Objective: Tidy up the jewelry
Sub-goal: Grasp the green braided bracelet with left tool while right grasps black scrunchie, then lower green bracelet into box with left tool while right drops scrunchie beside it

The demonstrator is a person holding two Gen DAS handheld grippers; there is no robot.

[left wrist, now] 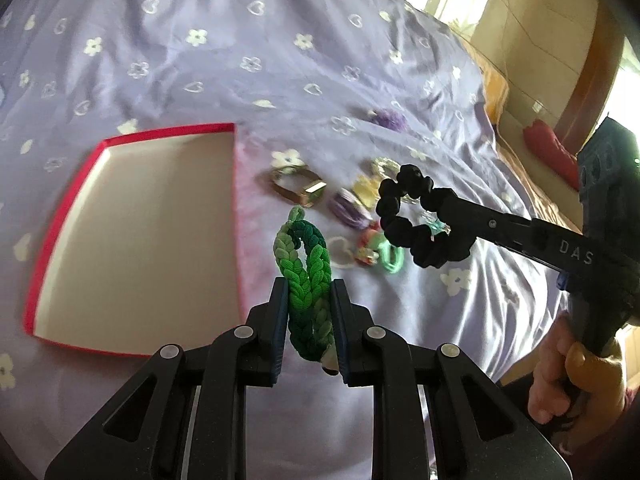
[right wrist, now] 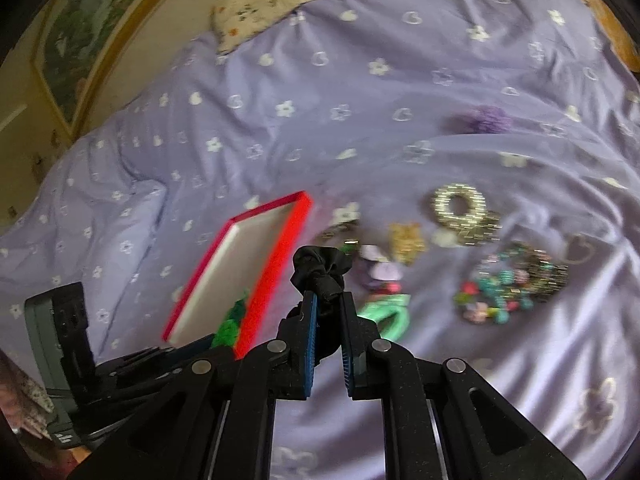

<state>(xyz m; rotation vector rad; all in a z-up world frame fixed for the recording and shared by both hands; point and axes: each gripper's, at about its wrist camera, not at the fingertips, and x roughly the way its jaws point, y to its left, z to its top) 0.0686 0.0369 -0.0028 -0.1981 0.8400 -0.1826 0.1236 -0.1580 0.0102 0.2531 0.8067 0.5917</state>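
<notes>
Presently: left gripper [left wrist: 309, 292] clamped on green braid [left wrist: 306, 280], beside red tray [left wrist: 132, 236]; right gripper [right wrist: 329, 312] pinching black scrunchie [right wrist: 322, 268] above the bed [right wrist: 360, 80]. Remaining jewelry [right wrist: 508, 280], blurred, perhaps beaded, lies there.

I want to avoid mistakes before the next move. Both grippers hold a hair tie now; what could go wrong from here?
1. The green braided tie sticks far out of the left gripper and may snag or slip on release.
2. The right gripper pinches only a fold of the black scrunchie; it could drop short of the red-rimmed tray.
3. The grippers are close together and could collide over the tray.
</notes>
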